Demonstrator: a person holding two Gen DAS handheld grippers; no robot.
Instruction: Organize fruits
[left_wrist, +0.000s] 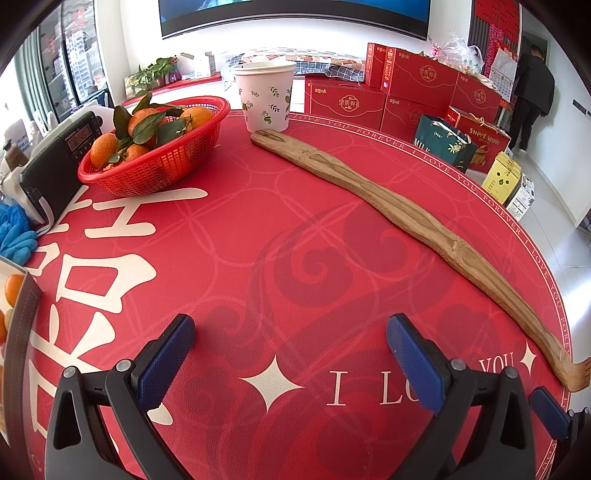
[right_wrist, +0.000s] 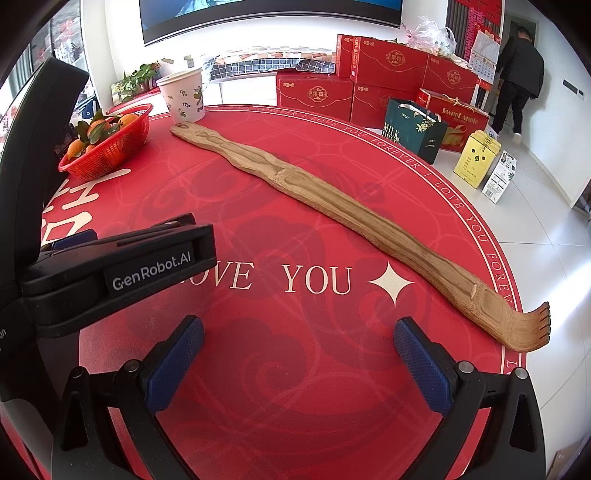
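A red plastic basket (left_wrist: 147, 173) holding several leafy oranges (left_wrist: 142, 120) sits at the far left of the round red table (left_wrist: 295, 229); it also shows in the right wrist view (right_wrist: 110, 151). At the left edge an open box (left_wrist: 18, 314) holds more oranges (left_wrist: 14, 288). My left gripper (left_wrist: 290, 332) is open and empty above the table's front, well short of the basket. My right gripper (right_wrist: 299, 336) is open and empty above the table's front right. The left gripper's body (right_wrist: 118, 269) is just to its left.
A long wooden back scratcher (left_wrist: 388, 206) lies diagonally across the table. A paper cup (left_wrist: 265, 96) stands at the far edge. A black radio (left_wrist: 55, 162) and blue gloves (left_wrist: 14, 232) are at the left. Red gift boxes (left_wrist: 406, 92) and a person (left_wrist: 532, 96) are beyond the table.
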